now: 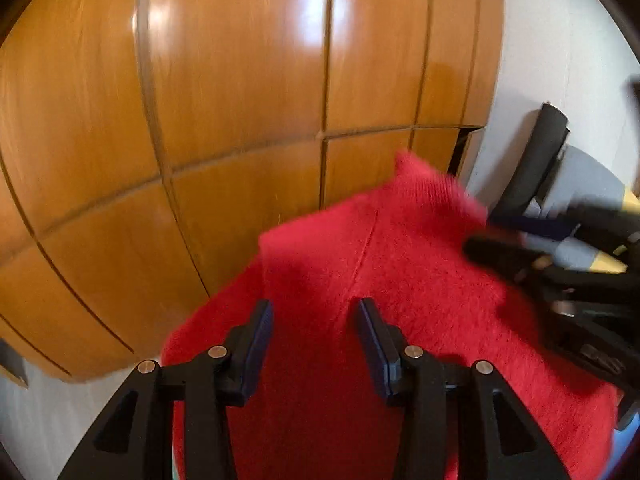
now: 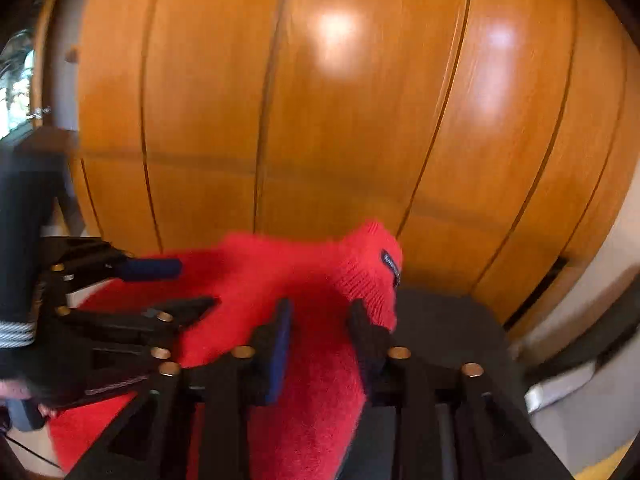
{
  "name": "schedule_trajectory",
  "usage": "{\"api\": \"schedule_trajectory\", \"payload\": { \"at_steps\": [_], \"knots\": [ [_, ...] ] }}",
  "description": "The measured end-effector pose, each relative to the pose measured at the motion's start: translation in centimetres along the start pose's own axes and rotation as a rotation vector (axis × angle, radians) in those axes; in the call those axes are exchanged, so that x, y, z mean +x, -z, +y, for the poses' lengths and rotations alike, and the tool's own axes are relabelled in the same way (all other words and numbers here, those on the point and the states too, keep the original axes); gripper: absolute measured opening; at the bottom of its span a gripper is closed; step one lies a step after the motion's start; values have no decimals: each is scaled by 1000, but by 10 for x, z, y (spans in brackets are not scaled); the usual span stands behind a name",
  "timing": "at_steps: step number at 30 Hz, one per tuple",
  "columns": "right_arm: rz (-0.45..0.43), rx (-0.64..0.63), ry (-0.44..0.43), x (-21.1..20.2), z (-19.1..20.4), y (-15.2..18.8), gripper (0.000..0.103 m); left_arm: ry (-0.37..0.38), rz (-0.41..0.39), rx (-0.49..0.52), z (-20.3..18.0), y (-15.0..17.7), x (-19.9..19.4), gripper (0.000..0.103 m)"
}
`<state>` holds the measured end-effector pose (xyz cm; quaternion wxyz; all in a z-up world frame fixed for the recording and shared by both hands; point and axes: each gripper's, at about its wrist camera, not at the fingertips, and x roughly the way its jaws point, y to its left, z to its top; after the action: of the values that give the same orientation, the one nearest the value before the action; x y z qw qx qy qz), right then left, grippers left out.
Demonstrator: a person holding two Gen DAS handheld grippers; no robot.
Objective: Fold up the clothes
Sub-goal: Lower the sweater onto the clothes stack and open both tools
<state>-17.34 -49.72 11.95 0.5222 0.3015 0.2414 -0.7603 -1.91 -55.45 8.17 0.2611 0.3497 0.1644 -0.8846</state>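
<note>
left gripper (image 1: 316, 320) has its jaws apart, nothing pinched. right gripper (image 2: 322, 320) jaws narrower, can't tell if they're gripping. both tilt down.

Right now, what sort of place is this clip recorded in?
Probably a room in a home, likely a bedroom. Glossy wooden wardrobe doors fill the background beside a white wall, and a red knit garment lies in front for folding.
</note>
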Motion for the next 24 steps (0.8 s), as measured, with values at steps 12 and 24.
{"api": "schedule_trajectory", "payload": {
  "at_steps": [12,24],
  "knots": [
    [-109,160,-96,9,-16,40,32,55,-48,-101,9,5,24,51],
    [-305,10,-127,-104,24,87,51,100,-212,-56,-2,55,-53,50]
  ]
}}
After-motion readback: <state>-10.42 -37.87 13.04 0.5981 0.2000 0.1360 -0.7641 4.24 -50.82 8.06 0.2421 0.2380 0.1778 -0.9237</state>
